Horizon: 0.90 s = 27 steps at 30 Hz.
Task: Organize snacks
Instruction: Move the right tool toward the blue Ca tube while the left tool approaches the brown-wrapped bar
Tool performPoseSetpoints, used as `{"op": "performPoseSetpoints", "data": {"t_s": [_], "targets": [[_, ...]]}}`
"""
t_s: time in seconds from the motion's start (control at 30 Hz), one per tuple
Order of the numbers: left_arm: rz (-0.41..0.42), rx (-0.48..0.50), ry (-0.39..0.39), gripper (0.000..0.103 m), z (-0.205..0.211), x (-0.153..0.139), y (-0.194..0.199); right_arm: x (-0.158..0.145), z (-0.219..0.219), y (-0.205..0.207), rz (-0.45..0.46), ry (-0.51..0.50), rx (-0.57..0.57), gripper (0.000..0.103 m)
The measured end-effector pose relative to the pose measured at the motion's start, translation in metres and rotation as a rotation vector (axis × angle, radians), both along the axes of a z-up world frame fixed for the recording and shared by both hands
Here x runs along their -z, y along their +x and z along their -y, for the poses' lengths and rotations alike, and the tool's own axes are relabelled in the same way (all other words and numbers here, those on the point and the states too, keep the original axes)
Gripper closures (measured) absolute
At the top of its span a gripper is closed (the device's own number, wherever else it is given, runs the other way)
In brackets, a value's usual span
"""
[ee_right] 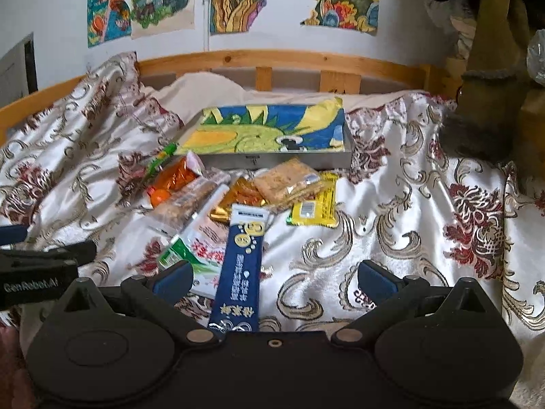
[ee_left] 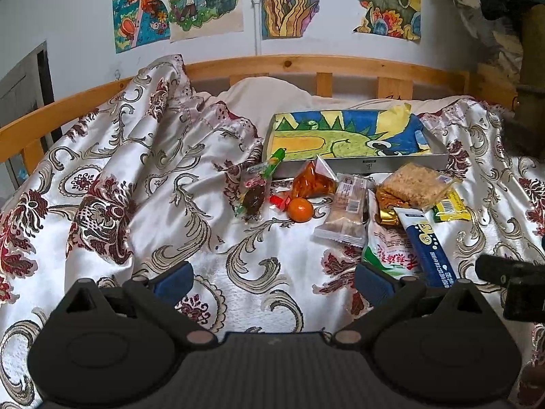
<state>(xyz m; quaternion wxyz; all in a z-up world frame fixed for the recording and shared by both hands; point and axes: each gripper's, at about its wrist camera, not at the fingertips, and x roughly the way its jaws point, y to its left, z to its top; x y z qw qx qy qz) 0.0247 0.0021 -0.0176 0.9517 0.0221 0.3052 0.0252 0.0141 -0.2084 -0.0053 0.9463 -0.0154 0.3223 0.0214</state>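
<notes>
Snacks lie in a loose heap on the patterned bedspread (ee_left: pixel 238 272), just in front of a shallow grey box (ee_left: pixel 354 165) lined with a coloured drawing. Going from left to right in the left wrist view: a green-topped candy packet (ee_left: pixel 262 184), a small orange fruit (ee_left: pixel 300 210), a clear pack of pale biscuits (ee_left: pixel 345 211), a long navy-blue sachet (ee_left: pixel 427 247) and a yellow packet (ee_left: pixel 451 207) at the far edge. The left gripper (ee_left: pixel 272 277) hangs over bare cloth with its fingers spread apart and nothing between them; the heap lies ahead and to its right. The right gripper (ee_right: pixel 272 279) is also released and empty, but the navy-blue sachet (ee_right: pixel 243 266) lies already between its fingers, nearer to the left one. Its long axis runs almost along the fingers, leaning a little, so I judge the right hand is the nearer one and could close across the narrow width.
</notes>
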Motion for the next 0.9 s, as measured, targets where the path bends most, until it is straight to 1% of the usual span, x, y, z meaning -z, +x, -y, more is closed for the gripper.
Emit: {"op": "performPoseSetpoints", "data": {"t_s": [0.17, 0.3, 0.53, 0.77, 0.9], "targets": [[-0.017, -0.009, -0.005, 0.0, -0.002, -0.001, 0.013, -0.001, -0.004, 0.008, -0.01, -0.007, -0.033, 0.001], [-0.012, 0.004, 0.004, 0.001, 0.001, -0.005, 0.026, -0.005, -0.009, 0.019, 0.007, -0.047, -0.074, 0.001], [-0.029, 0.022, 0.016, 0.0, 0.004, -0.005, 0.055, -0.002, -0.011, 0.038, -0.006, -0.113, -0.172, 0.001], [-0.065, 0.035, 0.007, 0.001, 0.003, 0.001, 0.077, 0.01, -0.014, 0.057, -0.085, -0.11, -0.246, 0.001], [-0.083, 0.081, -0.008, 0.001, 0.005, 0.005, 0.087, 0.017, -0.018, 0.064, -0.114, -0.098, -0.276, 0.001]]}}
